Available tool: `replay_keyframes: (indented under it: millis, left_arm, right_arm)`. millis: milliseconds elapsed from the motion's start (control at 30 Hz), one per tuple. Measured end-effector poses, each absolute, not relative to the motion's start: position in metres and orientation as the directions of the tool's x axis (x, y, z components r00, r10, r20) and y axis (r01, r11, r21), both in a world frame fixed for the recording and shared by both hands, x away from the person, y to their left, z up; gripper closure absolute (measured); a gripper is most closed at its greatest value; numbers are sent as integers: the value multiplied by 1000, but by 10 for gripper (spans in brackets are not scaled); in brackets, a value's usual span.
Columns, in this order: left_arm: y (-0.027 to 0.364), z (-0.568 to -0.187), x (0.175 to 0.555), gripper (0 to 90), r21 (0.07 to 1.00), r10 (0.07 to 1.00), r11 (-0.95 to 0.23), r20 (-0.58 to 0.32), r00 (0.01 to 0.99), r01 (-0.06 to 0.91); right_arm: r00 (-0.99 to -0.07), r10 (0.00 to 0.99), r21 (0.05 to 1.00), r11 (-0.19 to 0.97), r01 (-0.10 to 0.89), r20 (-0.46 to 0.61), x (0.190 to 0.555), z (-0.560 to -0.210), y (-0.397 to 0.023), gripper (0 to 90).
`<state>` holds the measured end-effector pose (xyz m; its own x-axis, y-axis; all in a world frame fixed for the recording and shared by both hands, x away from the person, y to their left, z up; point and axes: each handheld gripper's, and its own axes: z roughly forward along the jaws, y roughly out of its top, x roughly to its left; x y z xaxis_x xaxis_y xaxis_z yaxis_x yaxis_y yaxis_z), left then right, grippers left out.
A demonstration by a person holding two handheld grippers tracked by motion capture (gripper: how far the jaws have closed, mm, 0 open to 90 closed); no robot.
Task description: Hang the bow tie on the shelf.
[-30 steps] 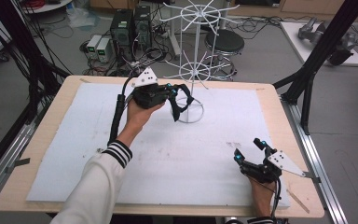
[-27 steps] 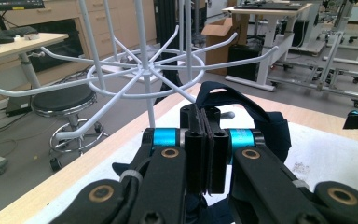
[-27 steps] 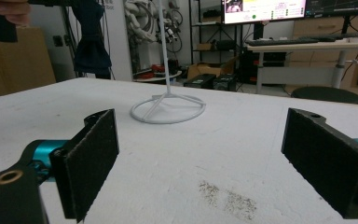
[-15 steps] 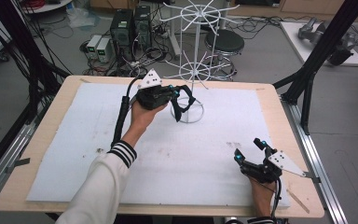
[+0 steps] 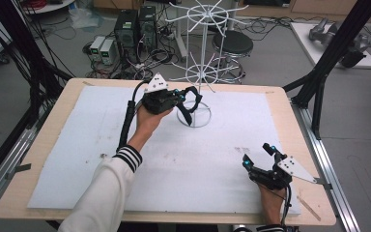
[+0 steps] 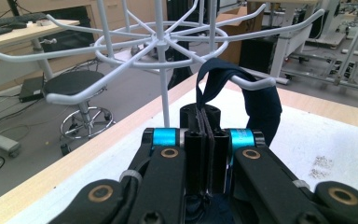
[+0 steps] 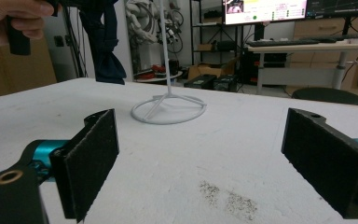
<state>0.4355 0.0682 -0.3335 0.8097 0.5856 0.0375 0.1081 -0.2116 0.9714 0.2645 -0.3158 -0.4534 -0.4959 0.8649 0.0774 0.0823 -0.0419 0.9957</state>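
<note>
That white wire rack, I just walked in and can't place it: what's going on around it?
A person's left tongs, shut on a dark strap, are looping it over a hooked arm of the white wire rack. The right tongs rest open near the table's front right corner, holding nothing.

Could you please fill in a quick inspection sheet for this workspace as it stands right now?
Surface: wooden table under a white sheet, with small dark specks near the right gripper.
Job's things: white wire rack standing on its ring base at the far middle; dark strap looped over one rack hook.
Clutter: nothing seen on the table.
Grippers: left gripper shut on the strap, raised by the rack; right gripper open, low at the near right corner.
Cables: black cable trailing from the left gripper along the arm.
Surroundings: computer boxes, stool and floor wiring beyond the table.
</note>
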Motion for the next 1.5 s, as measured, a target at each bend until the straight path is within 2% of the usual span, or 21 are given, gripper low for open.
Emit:
replay_keyframes:
  millis: [67,100,133,167,200,267,333,367,467,633,833,1100,1333,1500]
  left_arm:
    - [67,-335,435,864,969,589,-223,46,807,108]
    - [66,-336,435,816,967,598,-230,48,800,113]
    - [65,-338,436,739,965,606,-231,41,794,126]
    - [64,-340,437,515,961,619,-237,37,784,141]
    - [63,-342,438,515,962,629,-226,22,777,156]
    - [64,-347,440,280,960,642,-204,-16,766,191]
    - [67,-351,439,205,967,641,-193,-7,768,169]
    - [69,-352,438,139,968,639,-190,-6,769,165]
    - [78,-356,432,137,970,630,-196,13,777,142]
    - [109,-366,405,138,987,632,-125,1,775,101]
    - [165,-385,365,138,993,654,-98,20,757,58]
    - [241,-418,324,138,997,739,-54,0,674,58]
    - [277,-444,297,138,999,794,-3,-21,608,38]
    - [286,-454,288,138,999,807,40,-39,590,12]
  right_arm:
    - [-495,865,996,-42,82,77,265,-453,-316,101]
    - [-494,866,995,-43,86,80,264,-453,-316,101]
    - [-495,865,996,-42,81,77,265,-453,-316,101]
    - [-496,864,995,-48,84,84,265,-453,-316,101]
    - [-496,864,995,-48,84,84,265,-453,-316,101]
    - [-495,865,995,-49,82,83,265,-453,-317,101]
    - [-495,865,996,-49,81,82,265,-453,-317,101]
    - [-495,865,995,-49,83,84,265,-453,-316,101]
    - [-495,865,996,-47,80,81,265,-453,-317,101]
    - [-492,868,996,-36,77,70,264,-453,-315,101]
    - [-491,869,996,-37,75,69,264,-453,-315,101]
    - [-493,867,996,-41,76,74,264,-453,-315,101]
    - [-490,869,996,-38,75,70,264,-453,-315,101]
    - [-492,868,997,-32,75,65,264,-453,-315,101]
